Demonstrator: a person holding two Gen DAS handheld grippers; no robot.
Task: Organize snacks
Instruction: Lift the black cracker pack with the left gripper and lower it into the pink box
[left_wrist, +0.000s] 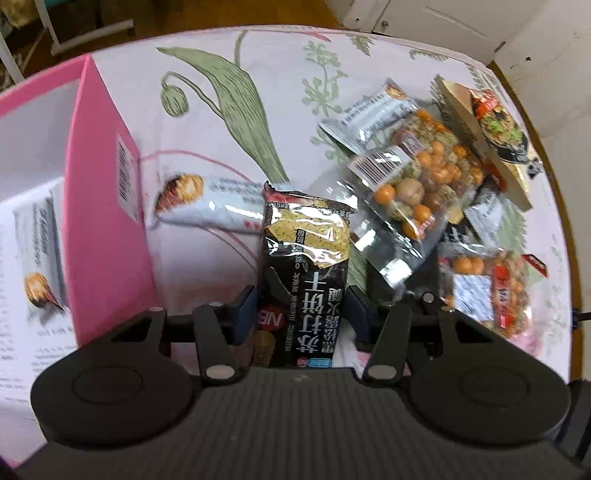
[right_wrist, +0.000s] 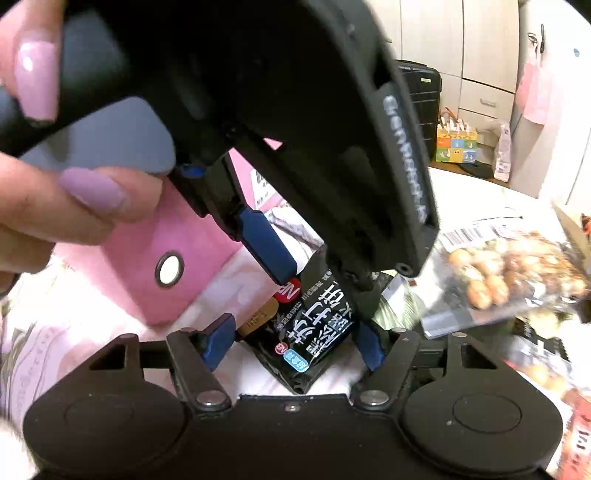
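Observation:
A black cracker packet (left_wrist: 306, 240) with white lettering stands between the fingers of my left gripper (left_wrist: 302, 295), whose blue pads press on both its sides. In the right wrist view the left gripper (right_wrist: 325, 284) comes down from above onto the same packet (right_wrist: 314, 347). My right gripper (right_wrist: 293, 332) straddles the packet's lower end with its jaws wide. Its right finger is close against the wrapper and its left finger (right_wrist: 218, 341) stands clear. A hand (right_wrist: 74, 199) with painted nails holds the left gripper's handle.
An open pink box (left_wrist: 107, 206) stands at the left with a white snack pack (left_wrist: 40, 251) inside. Another white pack (left_wrist: 214, 203) lies beside it on the floral cloth (left_wrist: 288, 74). Clear bags of coated nuts (left_wrist: 417, 177) and a flat printed carton (left_wrist: 491, 125) crowd the right.

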